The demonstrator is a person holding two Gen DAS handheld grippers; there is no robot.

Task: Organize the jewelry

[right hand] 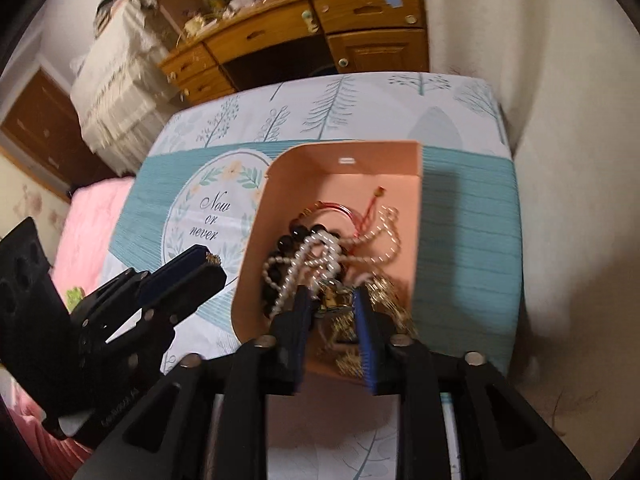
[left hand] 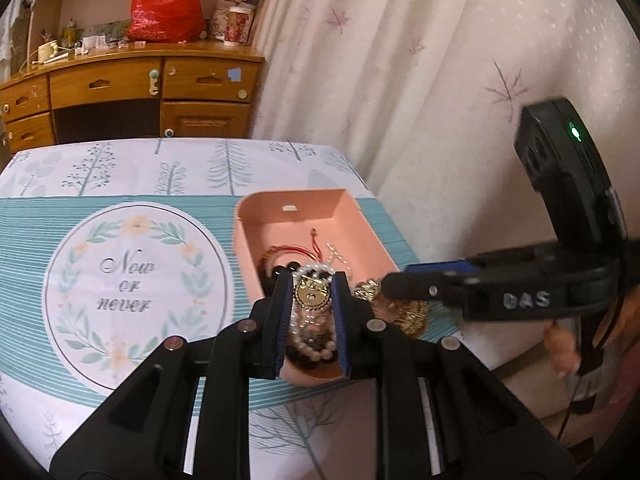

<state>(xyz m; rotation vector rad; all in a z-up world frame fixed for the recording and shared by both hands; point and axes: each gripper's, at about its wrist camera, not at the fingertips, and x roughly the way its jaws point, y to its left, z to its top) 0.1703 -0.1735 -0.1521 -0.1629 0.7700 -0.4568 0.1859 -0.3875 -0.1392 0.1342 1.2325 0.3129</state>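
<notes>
A pink open box (left hand: pixel 304 216) (right hand: pixel 348 168) sits on the table and holds a tangle of jewelry: pearl strands (right hand: pixel 316 252), black beads (right hand: pixel 286 244), a red cord (right hand: pixel 340 210) and gold chains (right hand: pixel 384 292). My left gripper (left hand: pixel 311 280) is shut on a round gold pendant (left hand: pixel 311 295) just above the box's near end. In the right wrist view the left gripper (right hand: pixel 208 260) shows beside the box with a gold bit at its tip. My right gripper (right hand: pixel 332 300) has its jaws around gold jewelry in the box, and it comes in from the right in the left wrist view (left hand: pixel 390 286).
The table carries a teal and white cloth (left hand: pixel 132 272) printed "Now or never". A white curtain (left hand: pixel 440 80) hangs to the right. A wooden desk with drawers (left hand: pixel 132 88) and a red bag (left hand: pixel 166 4) stand behind. A pink bed (right hand: pixel 88 232) lies to the left.
</notes>
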